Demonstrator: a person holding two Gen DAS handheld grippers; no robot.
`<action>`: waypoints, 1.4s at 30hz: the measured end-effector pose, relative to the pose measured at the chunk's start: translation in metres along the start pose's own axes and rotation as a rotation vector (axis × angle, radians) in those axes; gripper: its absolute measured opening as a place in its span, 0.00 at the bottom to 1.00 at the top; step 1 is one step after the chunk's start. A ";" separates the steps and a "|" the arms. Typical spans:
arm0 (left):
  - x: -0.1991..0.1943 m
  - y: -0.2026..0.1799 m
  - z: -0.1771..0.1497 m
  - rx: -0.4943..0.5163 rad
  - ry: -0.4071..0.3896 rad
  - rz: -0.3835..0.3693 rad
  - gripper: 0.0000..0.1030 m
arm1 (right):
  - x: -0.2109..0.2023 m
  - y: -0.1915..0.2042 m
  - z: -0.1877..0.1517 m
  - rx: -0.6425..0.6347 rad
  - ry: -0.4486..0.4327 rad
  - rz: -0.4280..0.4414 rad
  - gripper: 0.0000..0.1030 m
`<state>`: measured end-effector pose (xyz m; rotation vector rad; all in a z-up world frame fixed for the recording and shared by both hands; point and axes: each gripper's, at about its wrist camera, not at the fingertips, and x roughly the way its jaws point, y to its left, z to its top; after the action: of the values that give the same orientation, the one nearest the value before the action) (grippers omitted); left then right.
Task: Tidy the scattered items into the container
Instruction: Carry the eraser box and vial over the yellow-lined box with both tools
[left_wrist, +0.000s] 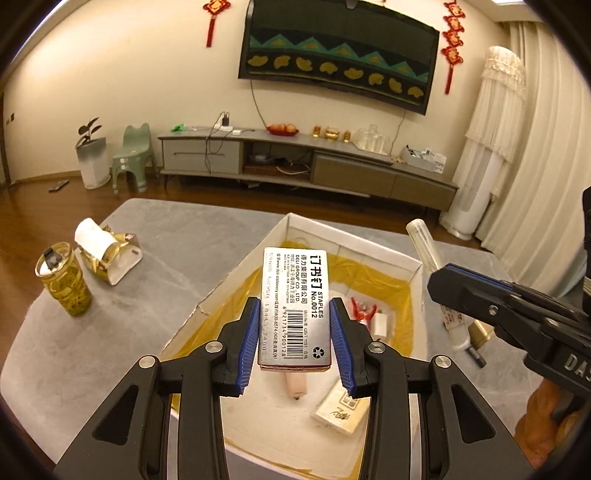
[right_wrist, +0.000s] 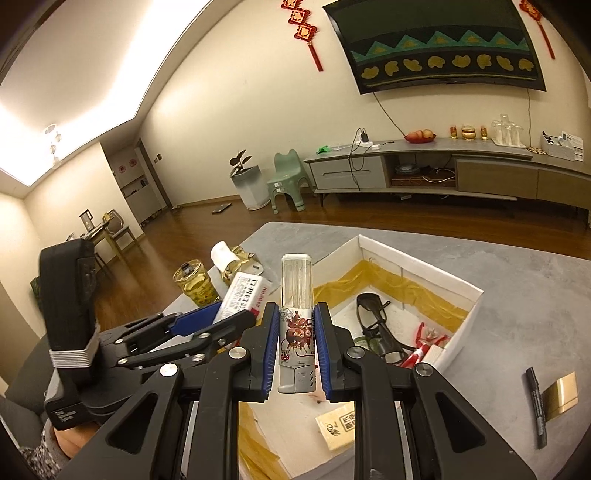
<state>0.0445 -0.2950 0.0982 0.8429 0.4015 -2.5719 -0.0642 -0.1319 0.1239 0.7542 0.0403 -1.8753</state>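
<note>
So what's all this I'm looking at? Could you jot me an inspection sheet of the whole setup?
Surface: grey table, box sitting on it.
Job's things: white box holding glasses, red figure, tissue pack; black marker and gold block on the table outside.
Clutter: tea tumbler, tissue holder.
Grippers: left gripper shut on staples box above the box; right gripper shut on lighter.
Cables: TV lead, charger wires on the TV cabinet.
Surroundings: covered TV, green stool, plant, curtains.
</note>
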 end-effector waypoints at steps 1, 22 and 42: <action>0.002 0.002 0.000 -0.004 0.006 -0.001 0.38 | 0.002 0.002 -0.001 -0.003 0.003 0.001 0.20; 0.035 0.033 -0.008 -0.008 0.071 0.032 0.38 | 0.047 0.025 -0.014 -0.034 0.091 0.022 0.20; 0.049 0.045 -0.014 0.012 0.125 0.084 0.38 | 0.079 0.042 -0.040 -0.087 0.239 -0.011 0.20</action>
<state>0.0360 -0.3433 0.0507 1.0070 0.3800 -2.4550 -0.0287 -0.2010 0.0643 0.9157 0.2760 -1.7731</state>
